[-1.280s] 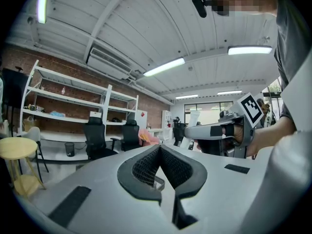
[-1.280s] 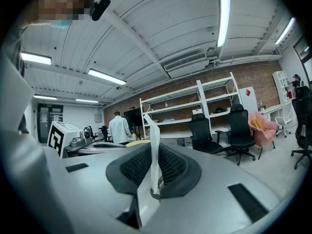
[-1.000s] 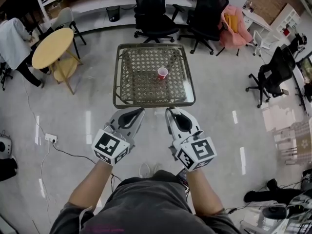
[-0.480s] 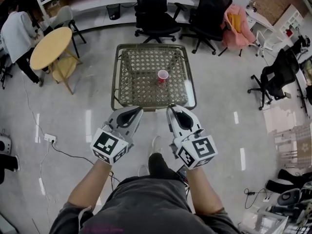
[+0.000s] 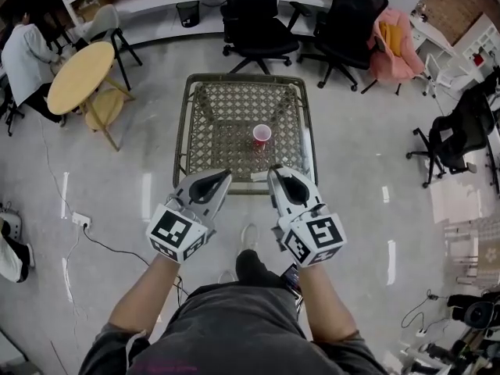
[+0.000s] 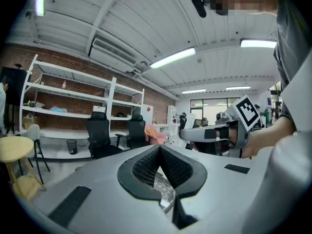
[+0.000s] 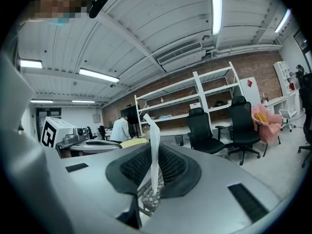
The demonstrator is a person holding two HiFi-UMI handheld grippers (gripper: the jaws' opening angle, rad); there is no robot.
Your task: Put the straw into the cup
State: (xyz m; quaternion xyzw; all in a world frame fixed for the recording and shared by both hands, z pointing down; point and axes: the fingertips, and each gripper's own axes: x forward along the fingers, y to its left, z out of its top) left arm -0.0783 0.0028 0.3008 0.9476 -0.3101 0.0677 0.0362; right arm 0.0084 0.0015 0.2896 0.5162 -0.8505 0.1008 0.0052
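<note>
Two-handed, holds the left gripper (image 5: 226, 176) and the right gripper (image 5: 274, 170) side by side, pointing away from the body, tips at the near edge of the lattice-topped table (image 5: 184, 135). Pinches a white paper-wrapped straw (image 7: 154, 147) upright between the right gripper's jaws, which are closed on it; has the left gripper's jaws pressed together with nothing between. Finds the red cup (image 5: 262, 134) upright on the table top, right of middle, apart from the straw and both grippers.
</note>
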